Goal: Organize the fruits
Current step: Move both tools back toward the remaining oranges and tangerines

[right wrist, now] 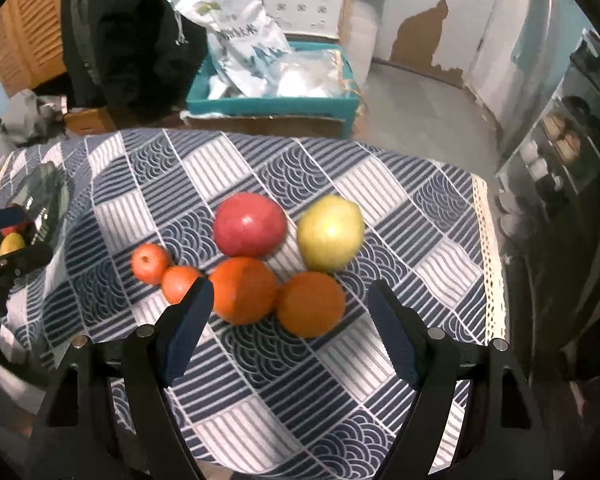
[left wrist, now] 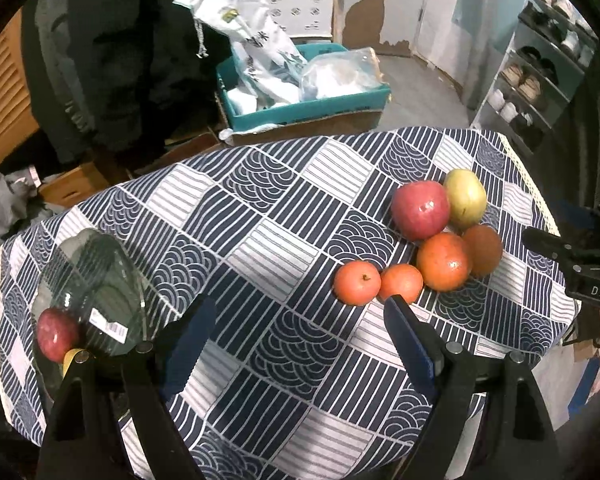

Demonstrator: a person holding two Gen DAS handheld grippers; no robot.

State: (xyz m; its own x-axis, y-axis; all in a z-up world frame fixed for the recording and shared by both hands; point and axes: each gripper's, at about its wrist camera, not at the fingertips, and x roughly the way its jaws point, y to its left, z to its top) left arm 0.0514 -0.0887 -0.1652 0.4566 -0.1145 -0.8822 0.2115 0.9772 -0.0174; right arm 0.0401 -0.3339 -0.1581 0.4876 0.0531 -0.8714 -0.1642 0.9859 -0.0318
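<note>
Patterned tablecloth [left wrist: 284,216], barcode sticker [left wrist: 109,325] on glass bowl [left wrist: 96,276], "DAS" on right hand-held gripper [left wrist: 592,276]

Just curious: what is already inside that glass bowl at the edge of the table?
Inside the glass bowl sit a red apple and something yellow. The left tongs cover most of the yellow one, so its kind is unclear.

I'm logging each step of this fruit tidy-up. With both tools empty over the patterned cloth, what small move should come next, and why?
Probably lower the right tool onto the nearer large orange, closest to its open jaws. Six fruits remain loose on the cloth, while the clear glass bowl at the far side already holds a red apple and something yellow.
</note>
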